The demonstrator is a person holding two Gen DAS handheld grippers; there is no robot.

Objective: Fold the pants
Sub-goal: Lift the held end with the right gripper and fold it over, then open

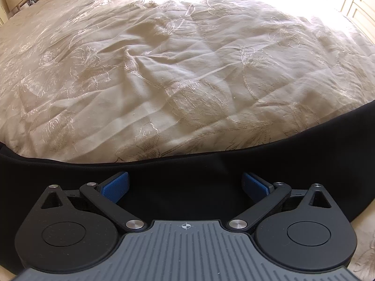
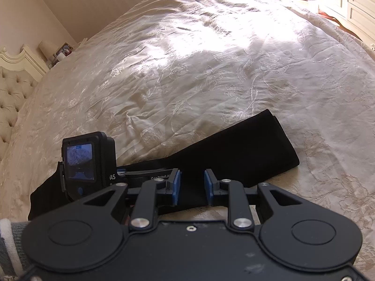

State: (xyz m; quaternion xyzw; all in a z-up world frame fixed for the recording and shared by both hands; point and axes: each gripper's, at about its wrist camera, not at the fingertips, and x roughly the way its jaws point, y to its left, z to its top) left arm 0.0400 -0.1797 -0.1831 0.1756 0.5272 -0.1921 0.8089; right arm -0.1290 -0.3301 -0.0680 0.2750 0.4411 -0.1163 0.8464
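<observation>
The black pants [image 2: 225, 154] lie in a long folded band across the cream embroidered bedspread [image 2: 187, 70] — one end squared off toward the right in the right wrist view. The left tool [image 1: 185, 185] hangs over the dark cloth, jaws spread wide, nothing between the blue pads [image 1: 116, 186]. The right tool [image 2: 192, 185] stands partly open over the pants' near edge — the pads seem clear of the fabric, though black on black makes that hard to judge.

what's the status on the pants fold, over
Left gripper jaws wide open over the black pants. Right gripper jaws part open, pants edge between, no clear clamp. Pants lie in a long strip on the bedspread. Nothing in the way.
</observation>
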